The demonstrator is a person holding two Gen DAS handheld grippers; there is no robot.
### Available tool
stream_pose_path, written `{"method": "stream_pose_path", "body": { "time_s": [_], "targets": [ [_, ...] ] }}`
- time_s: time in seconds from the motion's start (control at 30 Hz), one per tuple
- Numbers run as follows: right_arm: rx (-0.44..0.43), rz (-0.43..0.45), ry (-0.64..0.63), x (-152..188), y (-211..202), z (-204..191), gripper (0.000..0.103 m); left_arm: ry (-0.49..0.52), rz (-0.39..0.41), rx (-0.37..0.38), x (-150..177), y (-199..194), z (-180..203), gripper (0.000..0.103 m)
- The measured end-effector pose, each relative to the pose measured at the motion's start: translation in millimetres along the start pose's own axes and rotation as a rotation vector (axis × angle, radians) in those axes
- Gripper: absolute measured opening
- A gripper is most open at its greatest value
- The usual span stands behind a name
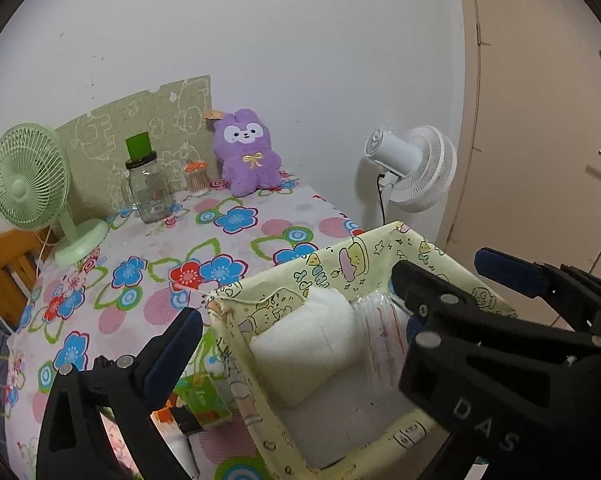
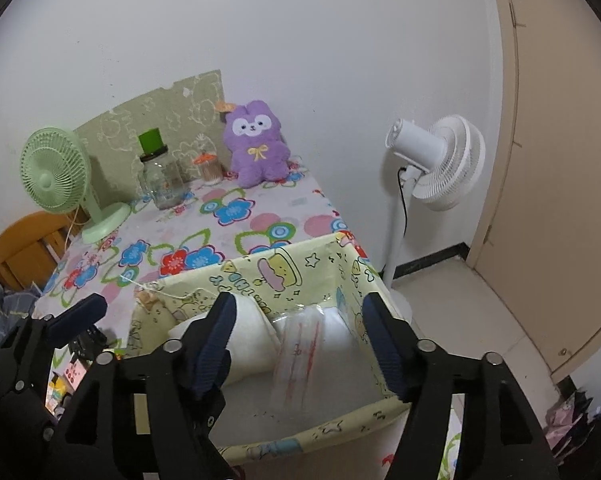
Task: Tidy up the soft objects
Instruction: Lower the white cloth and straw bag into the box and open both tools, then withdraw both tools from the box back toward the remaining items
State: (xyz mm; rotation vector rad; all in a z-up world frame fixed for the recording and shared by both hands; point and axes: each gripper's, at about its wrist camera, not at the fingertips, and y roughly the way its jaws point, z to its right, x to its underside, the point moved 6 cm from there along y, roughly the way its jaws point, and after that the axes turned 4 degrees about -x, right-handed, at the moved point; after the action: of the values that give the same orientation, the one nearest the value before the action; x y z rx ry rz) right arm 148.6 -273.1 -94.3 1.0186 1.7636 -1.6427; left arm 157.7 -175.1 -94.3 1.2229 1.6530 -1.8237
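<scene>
A yellow-green cartoon-print fabric basket [image 1: 340, 256] [image 2: 284, 268] stands at the near right corner of the flowered table [image 1: 148, 264]. Inside it lie a white soft roll [image 1: 320, 344] [image 2: 252, 320] and a clear plastic pack with red print [image 1: 380, 332] [image 2: 300, 344]. A purple plush bunny [image 1: 246, 152] [image 2: 258, 144] leans on the back wall. My left gripper [image 1: 300, 320] hangs open over the basket's left side, its left finger [image 1: 180, 344] outside the rim. My right gripper [image 2: 300, 340] is open above the basket; the pack lies loose between its pads.
A green desk fan [image 1: 28, 176], a glass jar with a green lid [image 1: 148, 188] and a swab tub [image 1: 196, 178] stand along the back. Small boxes [image 1: 200, 400] lie left of the basket. A white standing fan [image 2: 436, 160] and a door [image 2: 560, 160] are on the right.
</scene>
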Motion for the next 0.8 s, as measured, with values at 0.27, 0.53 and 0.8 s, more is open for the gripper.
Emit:
{"method": "stream_pose_path", "body": {
  "time_s": [0.27, 0.53, 0.8],
  "targets": [
    [-0.016, 0.05, -0.034, 0.1, -24.6, -18.3, 0.087, -0.027, 0.027, -0.007, 2.4, -23.8, -8.4, 0.103],
    [-0.035, 0.092, -0.056, 1.7, -49.8, -36.5, 0.095, -0.034, 0.068, -0.026, 5.0, -51.9, -17.3, 0.103],
    [-0.052, 0.136, -0.064, 3.3, -73.4, -52.2, 0.101, -0.039, 0.106, -0.054, 6.5, -77.2, -26.9, 0.103]
  ]
}}
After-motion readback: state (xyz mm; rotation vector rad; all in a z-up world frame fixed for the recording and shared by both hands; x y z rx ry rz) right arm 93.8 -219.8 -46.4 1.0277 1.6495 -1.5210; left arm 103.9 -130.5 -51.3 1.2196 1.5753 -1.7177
